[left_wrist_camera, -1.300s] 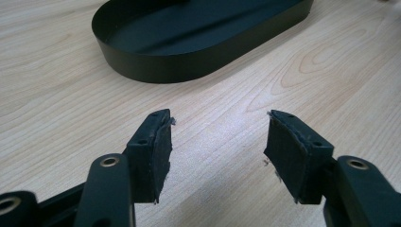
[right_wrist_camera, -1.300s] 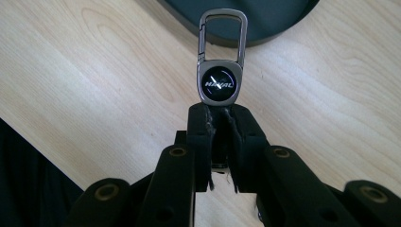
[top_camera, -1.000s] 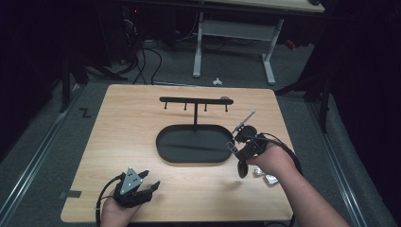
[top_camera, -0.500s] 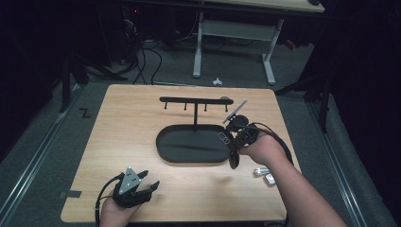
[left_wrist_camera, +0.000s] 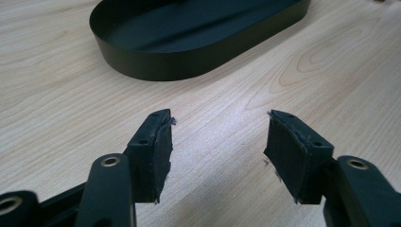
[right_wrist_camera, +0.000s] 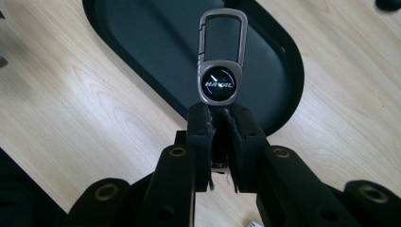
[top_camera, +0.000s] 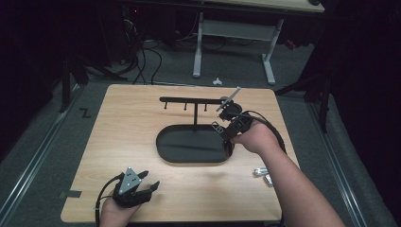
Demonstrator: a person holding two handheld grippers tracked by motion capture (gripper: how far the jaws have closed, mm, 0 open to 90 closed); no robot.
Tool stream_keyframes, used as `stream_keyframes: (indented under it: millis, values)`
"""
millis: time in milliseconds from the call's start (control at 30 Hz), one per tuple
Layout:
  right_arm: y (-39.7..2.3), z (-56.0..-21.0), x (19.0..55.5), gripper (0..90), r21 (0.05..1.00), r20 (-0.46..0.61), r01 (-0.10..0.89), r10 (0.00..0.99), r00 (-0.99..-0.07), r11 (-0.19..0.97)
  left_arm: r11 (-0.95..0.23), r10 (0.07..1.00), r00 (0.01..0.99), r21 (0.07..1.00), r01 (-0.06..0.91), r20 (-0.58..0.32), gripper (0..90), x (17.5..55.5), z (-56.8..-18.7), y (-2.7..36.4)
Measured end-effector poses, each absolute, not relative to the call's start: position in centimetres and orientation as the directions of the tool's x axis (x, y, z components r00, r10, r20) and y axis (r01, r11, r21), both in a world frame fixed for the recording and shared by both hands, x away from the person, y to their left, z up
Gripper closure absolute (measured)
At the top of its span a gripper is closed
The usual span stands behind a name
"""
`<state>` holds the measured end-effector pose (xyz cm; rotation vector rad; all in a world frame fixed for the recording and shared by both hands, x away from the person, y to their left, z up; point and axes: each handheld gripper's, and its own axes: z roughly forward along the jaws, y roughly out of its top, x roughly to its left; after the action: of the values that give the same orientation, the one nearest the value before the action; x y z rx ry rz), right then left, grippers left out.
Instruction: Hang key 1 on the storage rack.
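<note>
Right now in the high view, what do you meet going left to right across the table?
Left gripper resting open near the table's front edge → black oval tray → right gripper shut on a metal key fob beside the black hook rack → small metal pieces on the wood.

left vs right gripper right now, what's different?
The left gripper has its jaws apart with nothing between them; the right gripper is shut on a metal keychain clip. The left gripper sits low at the near edge of the table; the right gripper is held over the end of the black oval tray, by the hook stand. Both have black padded jaws.
</note>
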<state>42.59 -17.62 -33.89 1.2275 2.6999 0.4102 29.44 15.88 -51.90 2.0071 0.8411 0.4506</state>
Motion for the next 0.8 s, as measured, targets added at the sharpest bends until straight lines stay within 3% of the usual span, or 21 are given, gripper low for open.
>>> stream_keyframes:
  millis: [800]
  values:
    - [-15.3,-32.4,45.7,80.3,0.35,-0.036,0.705,0.761,-0.648,0.617,-0.376,0.711,0.703,0.843,0.384,-0.004,41.7,29.6,-51.9,16.0]
